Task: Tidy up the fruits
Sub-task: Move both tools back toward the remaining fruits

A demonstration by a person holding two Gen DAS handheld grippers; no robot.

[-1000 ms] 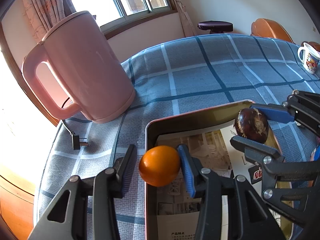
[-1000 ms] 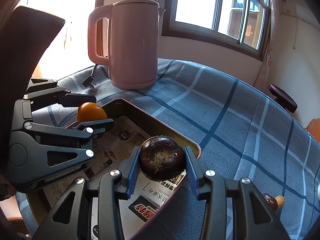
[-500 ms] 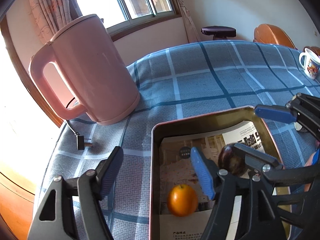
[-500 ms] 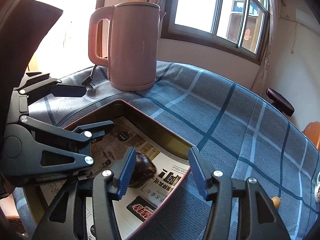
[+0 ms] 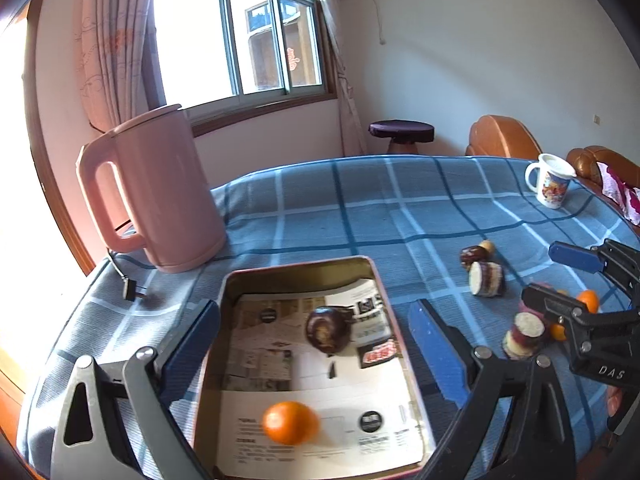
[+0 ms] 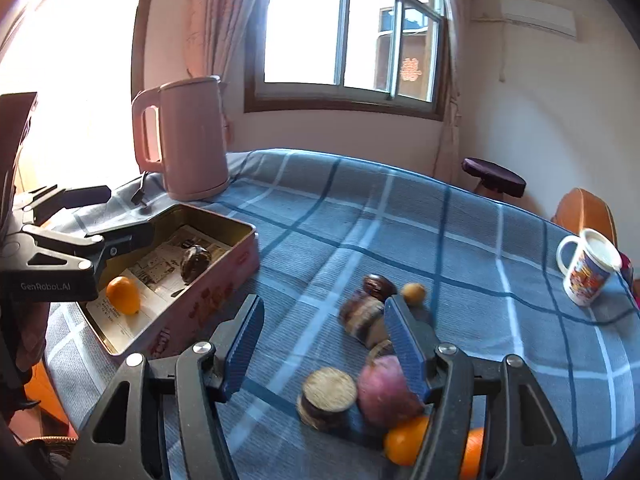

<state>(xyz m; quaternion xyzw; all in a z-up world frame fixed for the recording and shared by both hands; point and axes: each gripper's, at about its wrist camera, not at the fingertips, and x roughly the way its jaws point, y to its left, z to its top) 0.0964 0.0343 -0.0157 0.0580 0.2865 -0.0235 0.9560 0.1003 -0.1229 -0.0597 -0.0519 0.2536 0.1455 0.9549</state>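
A pink tin (image 5: pixel 296 266) lined with newspaper holds an orange (image 5: pixel 290 422) near its front and a dark purple round fruit (image 5: pixel 328 330) in the middle. My left gripper (image 5: pixel 314 316) hangs above the tin, its jaws opening, with nothing between its pads. My right gripper (image 6: pixel 323 308) hovers over the cloth right of the tin (image 6: pixel 208 300), its jaws also opening and free of any fruit. Under it lie loose fruits: a cut brown stub (image 6: pixel 327 398), a pink-purple fruit (image 6: pixel 384 394), an orange (image 6: pixel 404 444) and a striped chunk (image 6: pixel 362 318).
A pink kettle (image 5: pixel 156 196) stands behind the tin at the table's left edge, with its plug (image 5: pixel 130 290) lying on the blue checked cloth. A printed mug (image 5: pixel 552 184) stands at the far right. A stool (image 5: pixel 402 134) and chairs stand beyond the table.
Both grippers opened and let go. The orange and the dark fruit dropped into the tin. Both grippers drew back, and the right one swung right over the loose fruit.
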